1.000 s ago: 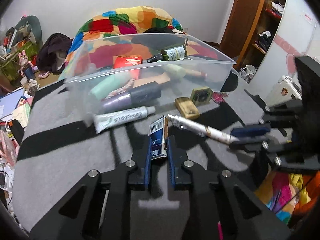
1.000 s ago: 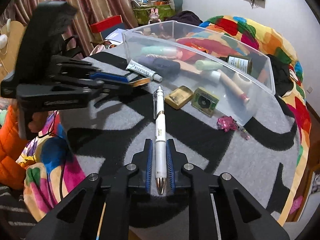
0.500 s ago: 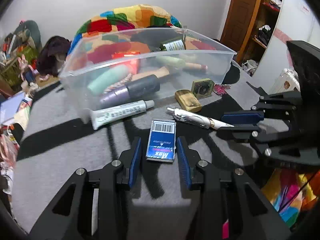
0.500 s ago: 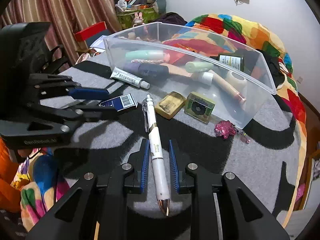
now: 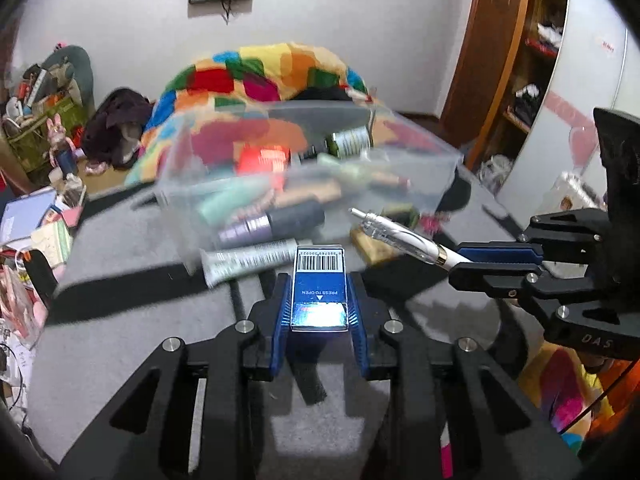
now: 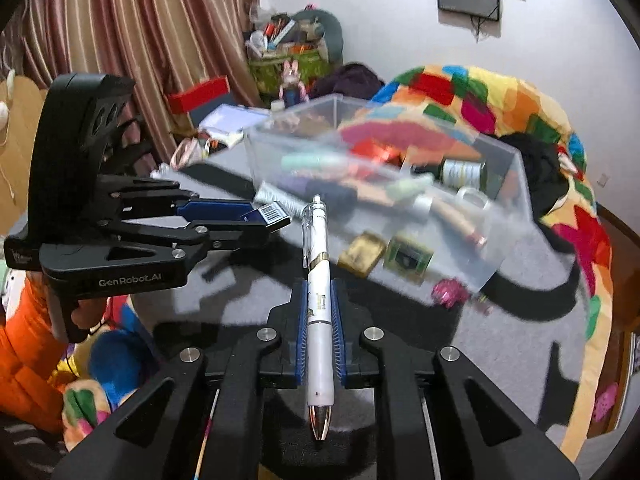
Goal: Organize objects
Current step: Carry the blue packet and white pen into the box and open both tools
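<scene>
Since half a second ago the left claw point(image 5: 319, 304) has closed on the blue box point(image 5: 319, 280) that lay flat between its open pads, and both claws have risen off the gray counter point(image 5: 132, 332). The left claw is clamping the box by its sides, long axis pointing straight ahead, barcode end farthest out, "PRESS TO OPEN" printed upside down on top. The right claw point(image 6: 319, 312) is gripping the white pen point(image 6: 318, 300) at mid-barrel, its long axis running forward, metal tip toward the camera and clear clip end pointing ahead. Beyond both claws the toothpaste tube point(image 5: 248, 260) is lying on the counter, just before the clear plastic bin point(image 6: 516, 200), which is holding tubes, a green labelled bottle point(image 6: 460, 174) and a red packet point(image 5: 264, 160). Two small tins point(image 6: 362, 254) are sitting outside the bin's near wall.
</scene>
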Demonstrator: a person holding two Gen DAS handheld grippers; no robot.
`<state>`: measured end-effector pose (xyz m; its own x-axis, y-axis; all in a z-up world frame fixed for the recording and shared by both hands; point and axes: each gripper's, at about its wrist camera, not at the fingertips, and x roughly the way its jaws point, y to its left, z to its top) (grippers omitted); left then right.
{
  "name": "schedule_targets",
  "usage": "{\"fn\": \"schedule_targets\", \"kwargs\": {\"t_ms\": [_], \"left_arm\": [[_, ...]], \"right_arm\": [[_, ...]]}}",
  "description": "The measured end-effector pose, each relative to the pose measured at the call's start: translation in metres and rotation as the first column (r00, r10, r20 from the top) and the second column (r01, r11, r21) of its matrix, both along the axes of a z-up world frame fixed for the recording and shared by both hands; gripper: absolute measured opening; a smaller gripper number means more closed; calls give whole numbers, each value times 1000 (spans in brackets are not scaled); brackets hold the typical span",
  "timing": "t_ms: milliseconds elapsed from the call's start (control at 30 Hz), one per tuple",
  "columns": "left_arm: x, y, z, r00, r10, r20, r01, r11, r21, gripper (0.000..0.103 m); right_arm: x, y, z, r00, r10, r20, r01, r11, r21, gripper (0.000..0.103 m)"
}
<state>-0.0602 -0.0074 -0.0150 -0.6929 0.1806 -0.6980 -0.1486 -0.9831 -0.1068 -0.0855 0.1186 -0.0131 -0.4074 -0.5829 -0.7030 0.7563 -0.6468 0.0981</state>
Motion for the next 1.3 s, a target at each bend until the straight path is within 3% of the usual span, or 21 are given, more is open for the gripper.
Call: {"fn": "schedule_targets", "kwargs": {"t_ms": [333, 533, 933, 1167, 1300], "left_arm": [[-15, -12, 37, 991, 65, -115, -66, 998, -8, 27], [-36, -23, 43, 985, 115, -132, -119, 993, -24, 27], [-84, -42, 18, 987, 162, -25, -162, 987, 5, 27], [-89, -39, 14, 991, 133, -6, -133, 991, 0, 28], [-82, -36, 18, 994, 112, -18, -112, 994, 3, 35]], "right_arm": [[-43, 3, 33, 990, -141, 2, 141, 983, -119, 10], [-80, -9, 31, 978, -207, 38, 210, 970, -120, 10], [-126, -37, 2, 964, -226, 140, 234, 971, -47, 10], [-124, -46, -2, 971, -213, 112, 215, 977, -7, 10], [-119, -44, 3, 974, -203, 101, 205, 979, -7, 11]]}}
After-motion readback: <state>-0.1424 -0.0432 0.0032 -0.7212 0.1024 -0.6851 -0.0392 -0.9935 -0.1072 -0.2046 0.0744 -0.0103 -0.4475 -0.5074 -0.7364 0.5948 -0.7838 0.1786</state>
